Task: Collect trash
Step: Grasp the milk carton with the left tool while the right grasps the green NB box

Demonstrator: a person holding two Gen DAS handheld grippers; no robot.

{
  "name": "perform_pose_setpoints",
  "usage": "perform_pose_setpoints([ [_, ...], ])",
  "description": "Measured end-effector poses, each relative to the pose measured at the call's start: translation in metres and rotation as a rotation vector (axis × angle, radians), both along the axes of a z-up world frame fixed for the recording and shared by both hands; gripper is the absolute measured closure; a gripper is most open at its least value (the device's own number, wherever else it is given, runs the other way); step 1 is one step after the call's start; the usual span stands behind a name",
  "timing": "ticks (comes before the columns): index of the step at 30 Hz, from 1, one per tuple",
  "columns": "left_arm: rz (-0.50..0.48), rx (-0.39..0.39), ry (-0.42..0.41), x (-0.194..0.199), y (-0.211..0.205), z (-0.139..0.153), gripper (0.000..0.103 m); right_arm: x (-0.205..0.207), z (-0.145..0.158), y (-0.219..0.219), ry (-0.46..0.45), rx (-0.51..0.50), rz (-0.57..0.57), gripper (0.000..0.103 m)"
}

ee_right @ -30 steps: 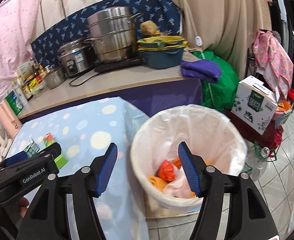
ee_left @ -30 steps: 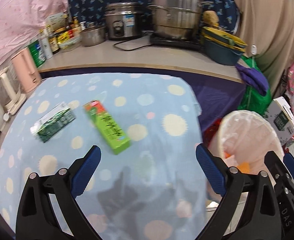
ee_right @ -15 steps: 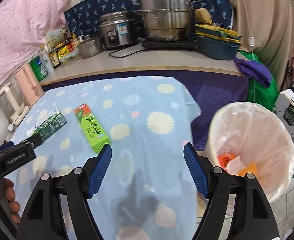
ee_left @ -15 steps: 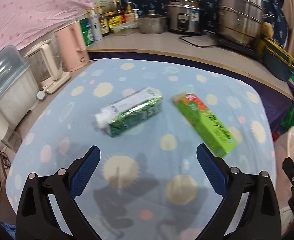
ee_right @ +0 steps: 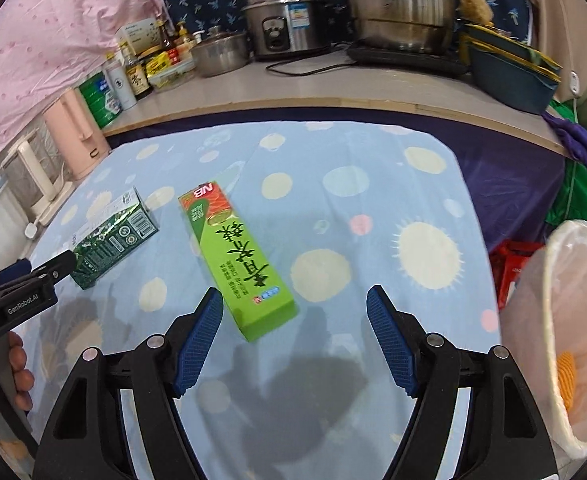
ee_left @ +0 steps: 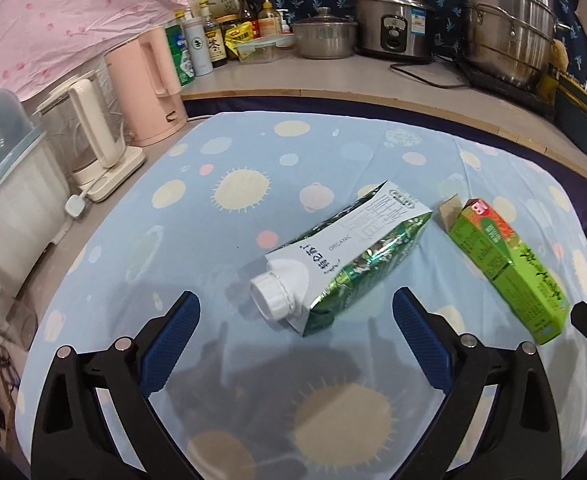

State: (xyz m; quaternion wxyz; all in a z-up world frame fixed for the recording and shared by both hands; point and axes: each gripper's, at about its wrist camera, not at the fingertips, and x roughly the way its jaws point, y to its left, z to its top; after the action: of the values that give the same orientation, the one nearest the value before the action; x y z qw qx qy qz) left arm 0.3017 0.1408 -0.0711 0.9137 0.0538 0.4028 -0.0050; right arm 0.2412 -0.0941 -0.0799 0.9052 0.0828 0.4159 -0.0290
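Left wrist view: the left tool is spread wide with nothing in it, hanging just short of the milk carton lying on its side on the worktop. My worry is the round white cap facing the tool. Pinch there and the carton probably swivels or skids, since it's glossy coated card on a smooth, loose spotted cloth. The body is flat-sided but looks a bit dented, so it may crumple under the squeeze.

Right wrist view: the right tool is released too, empty, with the near end of the green tea box just ahead of its blue ribbed pads. The box is long, thin card with sharp corners, lying at a slant, so a grip at one end could let it droop or twist. The lined bin sits beside the worktop on the right; a sloppy swing could clip its rim.
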Motion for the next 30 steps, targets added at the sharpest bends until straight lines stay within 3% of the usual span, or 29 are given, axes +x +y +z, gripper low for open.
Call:
perform_pose_setpoints([
  [13,-0.134,0.001,-0.012,0.037,0.000,-0.035,0.010,0.047,-0.021,0.019,0.033,-0.018,0.075,0.032],
  [17,-0.170,-0.040,-0.005,0.040,-0.004,-0.034,0.011,0.050,-0.025,0.022,0.048,-0.021,0.098,0.036],
  [19,-0.181,-0.049,-0.013,0.038,-0.007,-0.031,0.017,0.048,-0.026,0.023,0.054,-0.014,0.103,0.045],
  [21,-0.187,-0.046,0.002,0.036,-0.012,-0.031,0.033,0.045,-0.025,0.023,0.052,-0.010,0.101,0.051],
  [23,-0.185,-0.048,0.009,0.031,-0.016,-0.031,0.039,0.041,-0.024,0.024,0.054,-0.007,0.105,0.059],
  [25,-0.175,-0.052,0.012,0.025,-0.020,-0.029,0.042,0.034,-0.023,0.024,0.055,-0.008,0.101,0.064],
  [30,-0.158,-0.074,0.018,0.002,-0.030,-0.020,0.046,0.012,-0.015,0.017,0.041,0.016,0.078,0.065],
])
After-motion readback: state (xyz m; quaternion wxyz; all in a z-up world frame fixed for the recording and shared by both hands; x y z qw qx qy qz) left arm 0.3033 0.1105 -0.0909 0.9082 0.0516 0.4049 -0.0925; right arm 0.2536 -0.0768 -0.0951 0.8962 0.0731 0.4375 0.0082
